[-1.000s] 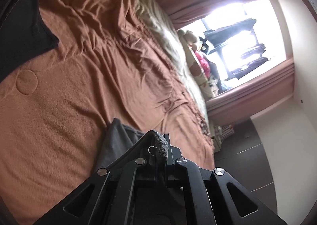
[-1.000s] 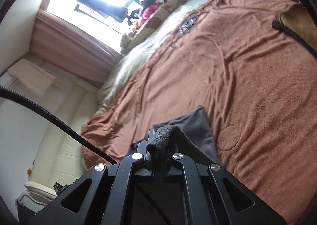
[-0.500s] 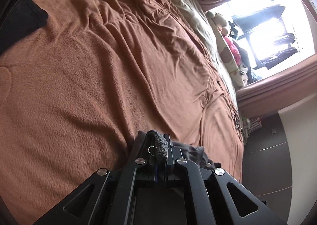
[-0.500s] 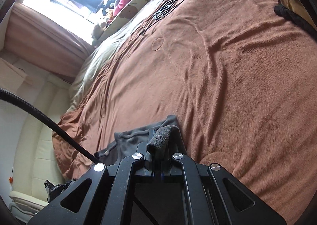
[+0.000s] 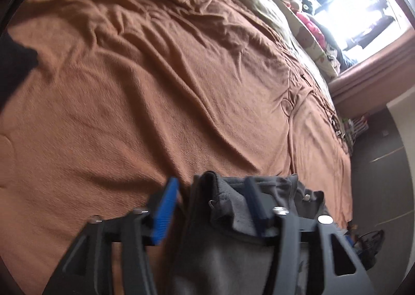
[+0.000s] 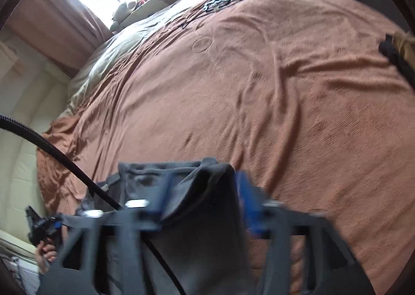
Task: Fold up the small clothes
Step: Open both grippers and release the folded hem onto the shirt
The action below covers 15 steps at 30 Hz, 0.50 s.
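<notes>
A dark grey garment (image 5: pixel 233 206) lies at the near edge of the rust-brown bedspread (image 5: pixel 155 87). My left gripper (image 5: pixel 211 199) is open; its blue pads (image 5: pixel 166 209) stand apart, and a raised fold of the grey cloth sits loosely between them. In the right wrist view the same grey garment (image 6: pixel 166 173) spreads out flat on the bedspread (image 6: pixel 259 87). My right gripper (image 6: pixel 205 191) is open too, motion-blurred, with a peaked corner of the cloth between its fingers (image 6: pixel 246 201).
A black garment (image 5: pixel 15 66) lies at the bed's left edge. A black strap on a tan item (image 6: pixel 396 53) sits at the right. A black cable (image 6: pixel 52 149) crosses the lower left, near a hand (image 6: pixel 44 251). Pillows and soft toys (image 6: pixel 145 1) line the window side.
Both grippers were shut on the grey garment's corners; now both have opened and let the cloth down onto the bedspread. Both views have dropped closer to the bed.
</notes>
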Tool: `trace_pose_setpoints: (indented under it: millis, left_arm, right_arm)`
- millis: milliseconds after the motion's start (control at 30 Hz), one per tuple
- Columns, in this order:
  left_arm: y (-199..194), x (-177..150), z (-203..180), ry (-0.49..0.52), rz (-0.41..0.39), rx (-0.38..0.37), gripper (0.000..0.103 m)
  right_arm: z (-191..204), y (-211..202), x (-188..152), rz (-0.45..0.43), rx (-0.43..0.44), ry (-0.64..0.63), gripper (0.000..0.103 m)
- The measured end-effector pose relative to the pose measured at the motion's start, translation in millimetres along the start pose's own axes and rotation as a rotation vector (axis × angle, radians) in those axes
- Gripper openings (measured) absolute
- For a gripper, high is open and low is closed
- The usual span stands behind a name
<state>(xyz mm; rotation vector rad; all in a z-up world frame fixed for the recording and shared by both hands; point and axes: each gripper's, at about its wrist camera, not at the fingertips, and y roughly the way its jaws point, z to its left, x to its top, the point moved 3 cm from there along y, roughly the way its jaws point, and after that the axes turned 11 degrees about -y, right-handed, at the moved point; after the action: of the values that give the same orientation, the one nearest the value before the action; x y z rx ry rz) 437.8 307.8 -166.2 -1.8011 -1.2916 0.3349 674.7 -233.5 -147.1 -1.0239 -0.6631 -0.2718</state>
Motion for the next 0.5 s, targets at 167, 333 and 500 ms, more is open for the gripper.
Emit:
trace_pose_setpoints:
  millis: [167,333,500]
  left_arm:
    - [-13,-6,-5,0.158,0.023,0.061,0.062]
    - [-3,-26,-16,0.335,0.101,0.126,0.063]
    - [20,-53,-21,0.502,0.165,0.259,0.063]
  right_arm:
    - [-1,-13,-5,0.049,-0.023,-0.1,0.076]
    - [6,-14,-12,0.142,-0.108,-0.264,0.076]
    - [24,-2,-29,0.244,-0.167,-0.414,0.076]
